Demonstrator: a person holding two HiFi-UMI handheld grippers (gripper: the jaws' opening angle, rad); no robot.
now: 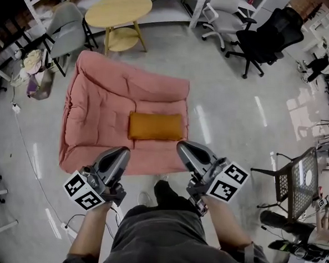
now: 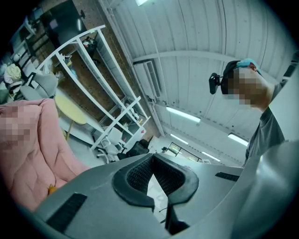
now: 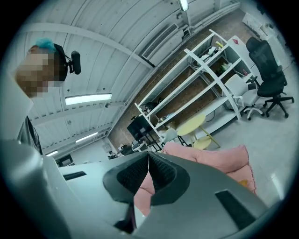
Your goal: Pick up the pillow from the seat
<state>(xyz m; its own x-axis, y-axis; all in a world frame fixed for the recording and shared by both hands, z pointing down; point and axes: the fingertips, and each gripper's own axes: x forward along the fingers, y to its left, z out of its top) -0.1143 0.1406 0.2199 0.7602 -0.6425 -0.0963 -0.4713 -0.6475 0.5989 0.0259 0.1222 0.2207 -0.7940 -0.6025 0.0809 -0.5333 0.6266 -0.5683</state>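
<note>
At lower left, the left gripper (image 1: pixel 120 153) is closed, empty. Ahead, mid-seat (image 1: pixel 100 96), the pillow (image 1: pixel 156 126) lies flat, long axis left-to-right. The right gripper (image 1: pixel 184 148), closed and empty too, looks slightly nearer, near the pillow's right end.

This is an open office or lab workspace. Ahead of the left gripper (image 1: pixel 121 152) stand a round wooden table (image 1: pixel 118 9) and white shelving racks (image 3: pixel 201 86). Swivel office chairs (image 1: pixel 268 37) stand ahead and to the right of the right gripper (image 1: pixel 183 148), on a polished grey floor (image 1: pixel 226 115). Strip lights (image 3: pixel 88 99) hang overhead.
</note>
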